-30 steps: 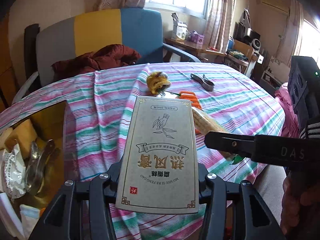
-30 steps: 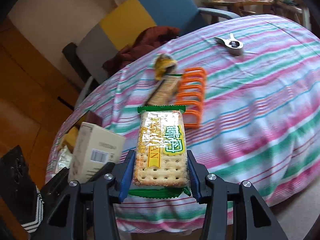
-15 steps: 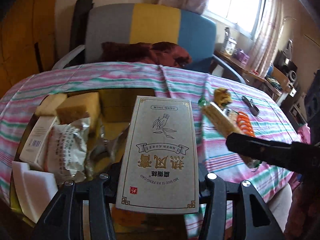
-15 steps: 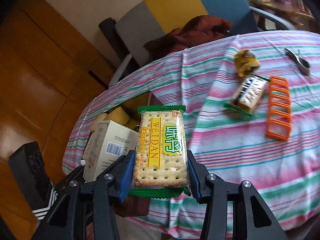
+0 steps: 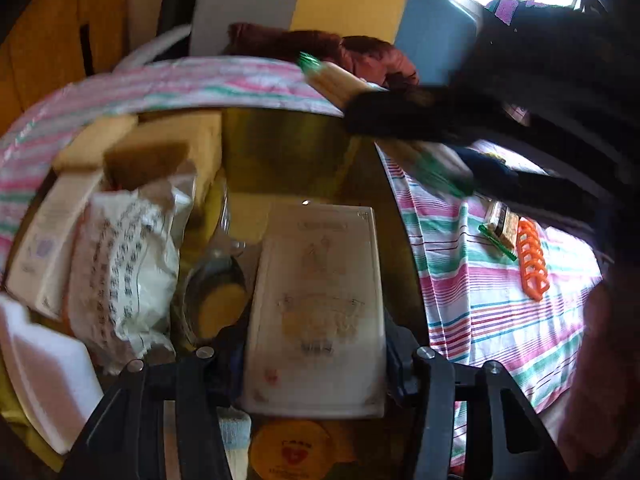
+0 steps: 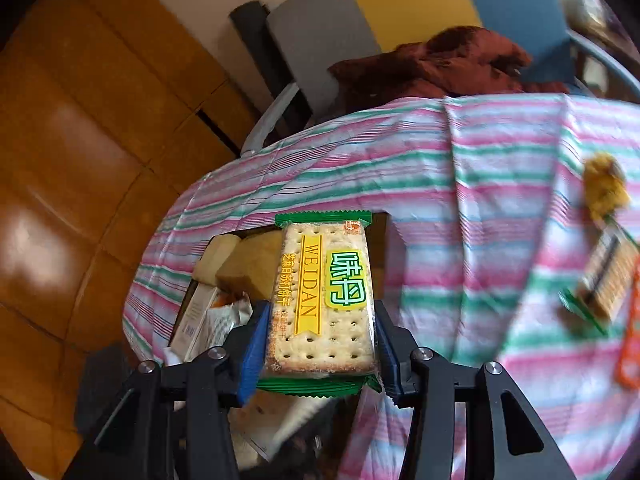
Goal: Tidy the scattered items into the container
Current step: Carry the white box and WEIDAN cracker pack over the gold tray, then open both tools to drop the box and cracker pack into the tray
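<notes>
My left gripper (image 5: 316, 360) hangs over the open container (image 5: 288, 148), tilted steeply down into it, with the pale flat box (image 5: 316, 312) between my fingers, its long axis running straight out along them toward the far wall. The jaws have just been opening, and the box is blurred there, so I judge it is coming free rather than firmly pinched; I cannot tell whether the pads touch it. Directly below it lie a glass jar (image 5: 216, 296) and a white printed bag (image 5: 124, 272), so the box should land on top of them. My right gripper (image 6: 320, 344) is clamped on the green cracker pack (image 6: 324, 300), long axis also along the fingers, and the container (image 6: 208, 304) sits just below and left of that pack. The left is the nearer; the right must follow it in, passing above the striped surface (image 6: 480, 240)
</notes>
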